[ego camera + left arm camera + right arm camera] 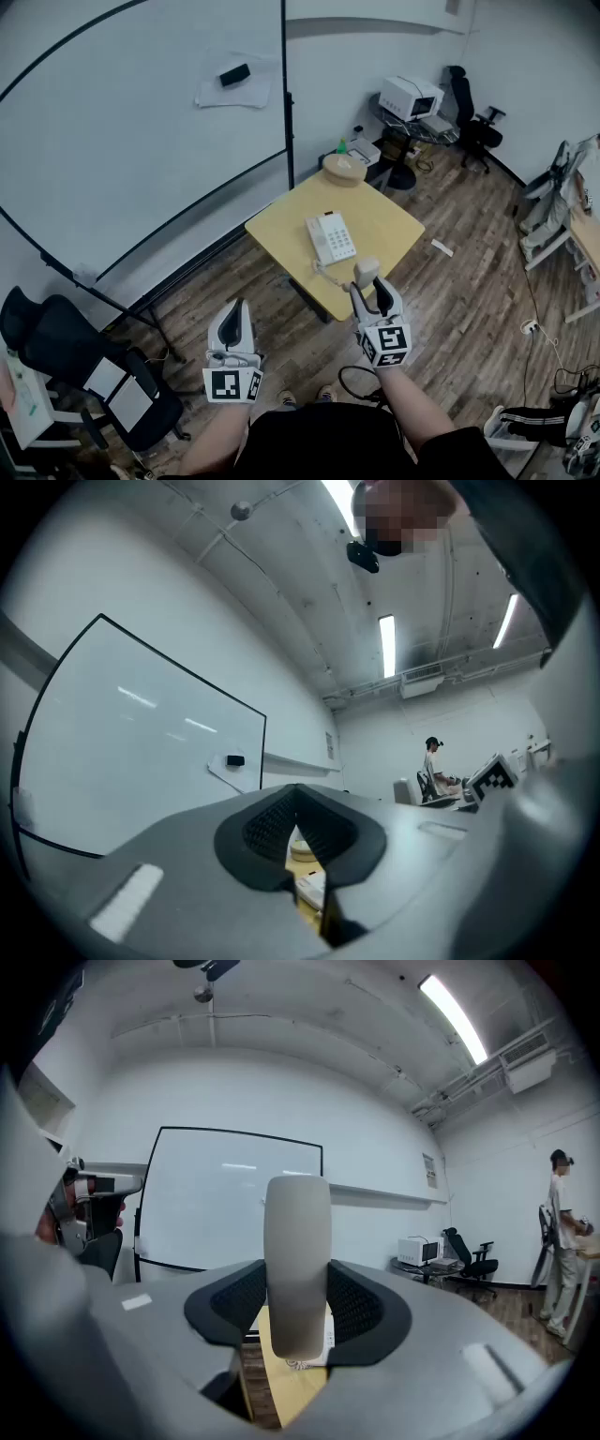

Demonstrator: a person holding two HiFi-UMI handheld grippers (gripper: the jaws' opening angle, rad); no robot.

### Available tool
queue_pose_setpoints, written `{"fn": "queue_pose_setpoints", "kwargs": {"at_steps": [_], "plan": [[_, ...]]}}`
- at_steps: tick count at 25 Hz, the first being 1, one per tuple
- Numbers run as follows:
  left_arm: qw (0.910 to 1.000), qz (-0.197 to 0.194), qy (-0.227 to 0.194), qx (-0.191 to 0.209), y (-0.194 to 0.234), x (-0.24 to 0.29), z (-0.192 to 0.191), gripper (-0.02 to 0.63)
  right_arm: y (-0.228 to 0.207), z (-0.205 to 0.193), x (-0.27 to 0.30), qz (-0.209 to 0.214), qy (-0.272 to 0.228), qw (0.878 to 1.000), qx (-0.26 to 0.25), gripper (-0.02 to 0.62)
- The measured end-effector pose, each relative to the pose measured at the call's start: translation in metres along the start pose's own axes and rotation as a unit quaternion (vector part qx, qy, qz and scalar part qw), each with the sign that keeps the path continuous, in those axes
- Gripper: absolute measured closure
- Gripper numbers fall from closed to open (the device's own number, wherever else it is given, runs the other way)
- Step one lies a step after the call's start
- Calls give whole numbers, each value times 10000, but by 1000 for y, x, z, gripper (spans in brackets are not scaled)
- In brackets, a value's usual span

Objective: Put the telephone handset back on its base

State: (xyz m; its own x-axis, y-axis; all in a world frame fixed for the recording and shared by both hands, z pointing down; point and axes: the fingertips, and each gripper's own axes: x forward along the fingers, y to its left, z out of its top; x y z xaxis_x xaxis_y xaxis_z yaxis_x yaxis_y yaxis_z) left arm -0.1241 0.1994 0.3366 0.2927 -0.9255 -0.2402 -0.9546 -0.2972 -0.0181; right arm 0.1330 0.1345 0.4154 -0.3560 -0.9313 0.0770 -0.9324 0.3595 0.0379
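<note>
A white telephone base [331, 237] lies on a small yellow table [394, 225]. Its coiled cord [330, 274] runs off the near table edge up to the beige handset [367, 273]. My right gripper [373, 292] is shut on that handset, which stands upright between the pads [298, 1269], held in the air just short of the table's near corner. The base [329, 1333] shows below it past the jaws. My left gripper [234, 330] hangs lower left over the floor, jaws together with nothing between them [298, 841].
A round tan container [344, 169] stands at the table's far corner. A large whiteboard [131, 122] on a stand fills the left. Black office chairs [89, 375] stand at lower left. Desks with a printer [410, 97], another chair and a person [434, 771] are further back.
</note>
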Motion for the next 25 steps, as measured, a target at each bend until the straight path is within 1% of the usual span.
{"fn": "queue_pose_setpoints", "kwargs": {"at_steps": [3, 13, 21, 25], "plan": [[10000, -21, 21, 3, 0, -1, -2, 606, 1, -4, 1, 57, 25, 9999, 88, 382], [10000, -15, 71, 18, -3, 1, -8, 606, 0, -2, 3, 80, -66, 9999, 93, 382], [9998, 104, 115, 88, -3, 9, -13, 606, -5, -3, 10, 136, -89, 9998, 133, 382], [9996, 215, 86, 161, -7, 17, -13, 606, -12, 0, 17, 269, -157, 9994, 119, 382]]}}
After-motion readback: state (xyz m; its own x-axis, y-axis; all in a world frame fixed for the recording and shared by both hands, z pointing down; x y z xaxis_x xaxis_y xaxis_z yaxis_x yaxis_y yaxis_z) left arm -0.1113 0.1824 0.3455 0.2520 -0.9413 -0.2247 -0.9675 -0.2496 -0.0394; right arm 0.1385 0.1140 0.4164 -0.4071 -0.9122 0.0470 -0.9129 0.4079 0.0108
